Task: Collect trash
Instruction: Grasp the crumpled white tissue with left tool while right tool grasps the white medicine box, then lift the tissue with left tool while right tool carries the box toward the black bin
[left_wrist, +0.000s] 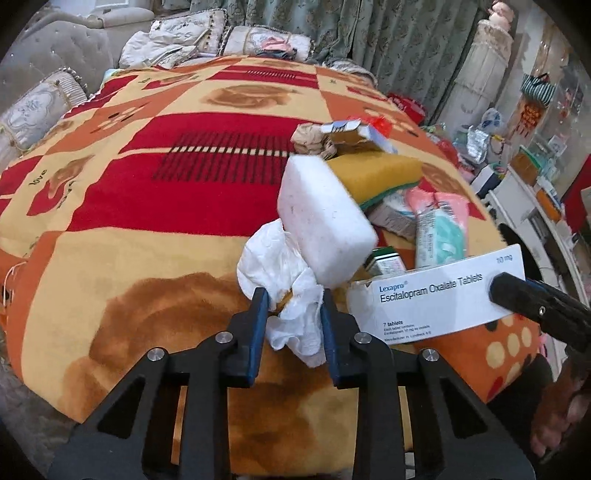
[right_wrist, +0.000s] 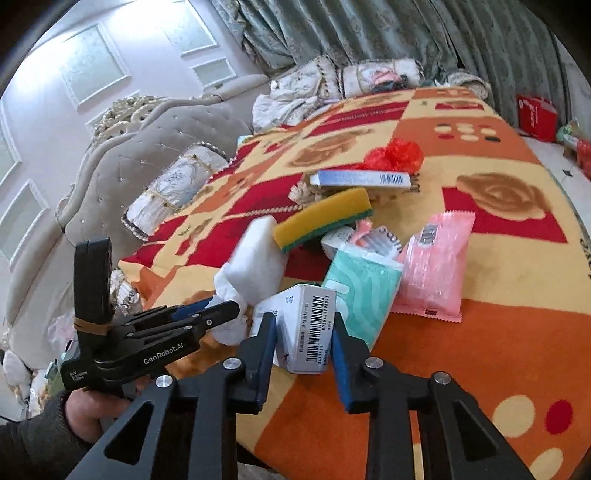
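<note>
On a patterned blanket (left_wrist: 147, 229) over a bed, near its edge: scattered trash. Nearest the left gripper (left_wrist: 291, 306), a crumpled white tissue (left_wrist: 275, 266), pinched between the blue pads (left_wrist: 258, 321), which press on it from both sides. Against the tissue, tilted up on end, a white sponge block (left_wrist: 325, 225). Beyond that, a yellow sponge (left_wrist: 373, 177) with a green underside, propped on other litter and slanting. Farther back, a long blue-and-white box (right_wrist: 362, 179), a wad of brownish paper (left_wrist: 310, 138) and a bunched red plastic bag (right_wrist: 395, 155).

Right of the tissue, a white pill box (left_wrist: 439, 299), printed "Lexapro", clamped at its end by the right gripper (right_wrist: 304, 332); pads set against both sides of its barcode face. Behind the box, a teal tissue pack (right_wrist: 362, 284) and a pink packet (right_wrist: 436, 266), lying flat, overlapping at the edges. Between the teal pack and the yellow sponge, a small white item with pink, too jumbled to name.

At lower left of the right wrist view, a hand (right_wrist: 92, 410) in a dark sleeve around the left tool's handle. Along the far edge of the blanket, pale cushions (right_wrist: 177, 184) against a tufted grey headboard (right_wrist: 140, 155); behind, green curtains (right_wrist: 369, 33).
</note>
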